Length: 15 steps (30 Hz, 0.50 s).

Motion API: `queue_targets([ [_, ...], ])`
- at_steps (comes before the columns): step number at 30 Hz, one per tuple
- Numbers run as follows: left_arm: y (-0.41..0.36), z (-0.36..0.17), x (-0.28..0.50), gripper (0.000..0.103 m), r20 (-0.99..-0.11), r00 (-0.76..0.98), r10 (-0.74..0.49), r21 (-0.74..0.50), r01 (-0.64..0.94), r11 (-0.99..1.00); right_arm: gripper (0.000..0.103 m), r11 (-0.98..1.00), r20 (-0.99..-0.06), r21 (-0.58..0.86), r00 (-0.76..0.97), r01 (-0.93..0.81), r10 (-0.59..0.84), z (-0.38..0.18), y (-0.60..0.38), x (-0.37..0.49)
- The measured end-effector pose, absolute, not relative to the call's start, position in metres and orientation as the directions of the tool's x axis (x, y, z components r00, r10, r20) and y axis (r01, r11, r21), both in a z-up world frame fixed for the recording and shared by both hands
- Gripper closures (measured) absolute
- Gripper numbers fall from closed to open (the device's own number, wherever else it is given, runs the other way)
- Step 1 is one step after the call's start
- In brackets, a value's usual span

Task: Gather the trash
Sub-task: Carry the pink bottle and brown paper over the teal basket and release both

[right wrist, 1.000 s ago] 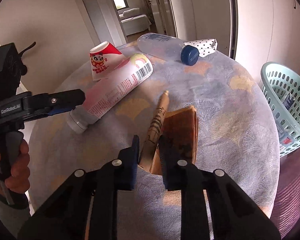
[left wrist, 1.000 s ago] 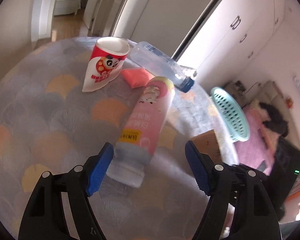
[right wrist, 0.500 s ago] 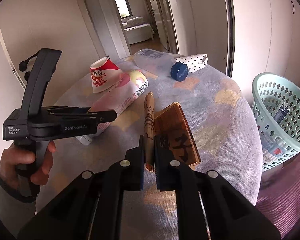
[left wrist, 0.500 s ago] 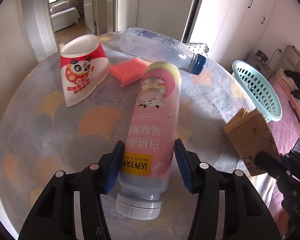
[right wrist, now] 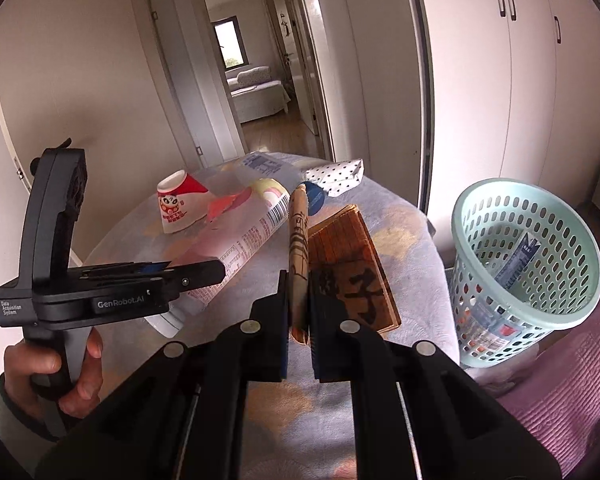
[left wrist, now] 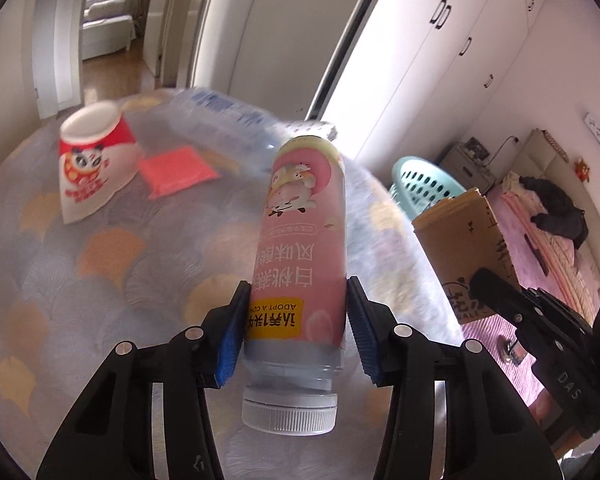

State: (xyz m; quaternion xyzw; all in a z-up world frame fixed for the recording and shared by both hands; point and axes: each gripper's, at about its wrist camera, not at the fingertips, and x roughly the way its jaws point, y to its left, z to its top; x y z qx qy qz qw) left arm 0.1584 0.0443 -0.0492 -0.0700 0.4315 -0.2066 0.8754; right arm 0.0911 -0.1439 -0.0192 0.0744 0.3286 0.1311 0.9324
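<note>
With your left gripper (left wrist: 296, 336) closing on the pink bottle (left wrist: 300, 248) and right gripper (right wrist: 298, 316) clamping the folded paper bag (right wrist: 340, 264), neither is yet in the basket (right wrist: 524, 264), while the cup (left wrist: 94, 164) and clear bottle (left wrist: 224, 120) remain.

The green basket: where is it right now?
In the right wrist view the green basket stands off the table's right edge, below the white cupboards, beside the brown paper bag in the right gripper.

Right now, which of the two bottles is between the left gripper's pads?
The pink bottle with the cartoon label and white cap, clamped by the closing left gripper. The clear water bottle with the blue cap lies untouched on the table behind it.
</note>
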Motion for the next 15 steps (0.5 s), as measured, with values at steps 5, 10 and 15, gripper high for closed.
queue_targets([
  [5,0.016,-0.031,0.162,0.057,-0.689,0.558,-0.462,-0.309,0.351,0.884,0.096,0.966,-0.552,0.223,0.799,-0.134,0.239,-0.002,-0.178,0.094],
  [10,-0.030,-0.009,0.171,0.057,-0.648,0.563,-0.513,-0.302,0.429,0.851,0.096,0.975,-0.505,0.217,0.850,-0.046,0.152,0.016,-0.222,0.105],
  [15,-0.085,0.004,0.184,0.057,-0.628,0.565,-0.536,-0.270,0.487,0.830,0.096,0.966,-0.495,0.255,0.864,0.042,0.093,0.020,-0.270,0.127],
])
